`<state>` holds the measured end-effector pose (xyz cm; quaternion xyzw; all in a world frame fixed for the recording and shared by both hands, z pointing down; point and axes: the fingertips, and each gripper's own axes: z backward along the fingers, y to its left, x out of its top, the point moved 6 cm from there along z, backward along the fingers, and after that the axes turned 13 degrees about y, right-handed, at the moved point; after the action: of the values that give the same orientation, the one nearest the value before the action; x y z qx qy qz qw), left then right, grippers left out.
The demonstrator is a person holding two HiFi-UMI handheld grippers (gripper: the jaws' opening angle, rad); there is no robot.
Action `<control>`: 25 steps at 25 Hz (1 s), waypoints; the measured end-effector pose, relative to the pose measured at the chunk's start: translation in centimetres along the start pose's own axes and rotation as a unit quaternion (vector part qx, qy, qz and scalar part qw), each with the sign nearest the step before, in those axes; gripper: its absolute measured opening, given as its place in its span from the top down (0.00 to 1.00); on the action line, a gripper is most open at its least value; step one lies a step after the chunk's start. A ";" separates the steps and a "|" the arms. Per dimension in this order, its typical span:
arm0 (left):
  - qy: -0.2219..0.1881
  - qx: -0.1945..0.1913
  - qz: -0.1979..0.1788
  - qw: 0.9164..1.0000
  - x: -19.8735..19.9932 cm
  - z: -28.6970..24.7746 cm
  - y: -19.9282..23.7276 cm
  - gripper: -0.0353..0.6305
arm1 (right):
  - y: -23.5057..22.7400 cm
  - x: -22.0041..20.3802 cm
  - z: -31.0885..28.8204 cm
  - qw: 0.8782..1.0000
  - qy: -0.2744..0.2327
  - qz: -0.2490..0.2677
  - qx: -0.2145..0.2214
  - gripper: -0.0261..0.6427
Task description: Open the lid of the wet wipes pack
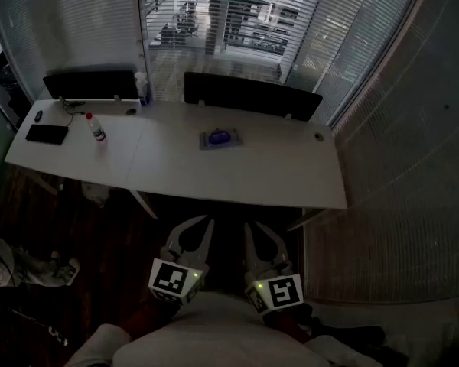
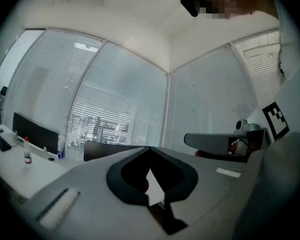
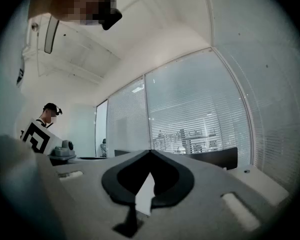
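Head view — left gripper [image 1: 195, 232] and right gripper [image 1: 262, 235] closed, empty — well apart from wipes pack [image 1: 219, 138].

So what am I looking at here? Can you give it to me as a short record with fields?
place: white desk by windows with slatted blinds
wet wipes pack: lying mid-desk, untouched; lid too small to judge
also on desk: small bottle, flat black device
left gripper: shut, empty, held low, short of the desk
right gripper: shut, empty, beside the left

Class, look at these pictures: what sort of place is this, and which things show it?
Most likely an office: a long white desk, black divider screens along its back edge, and slatted blinds over glass walls.
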<state>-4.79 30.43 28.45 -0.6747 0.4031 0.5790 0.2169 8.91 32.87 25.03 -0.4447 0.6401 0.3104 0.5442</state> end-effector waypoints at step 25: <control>0.004 0.003 0.006 1.000 0.3 -1.2 -0.6 0.94 | -1.5 0.4 0.3 0.999 -0.020 -0.021 0.014 0.96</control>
<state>-3.58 29.73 28.31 -0.6735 0.4099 0.5767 0.2137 10.44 32.41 24.66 -0.4443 0.6239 0.2982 0.5696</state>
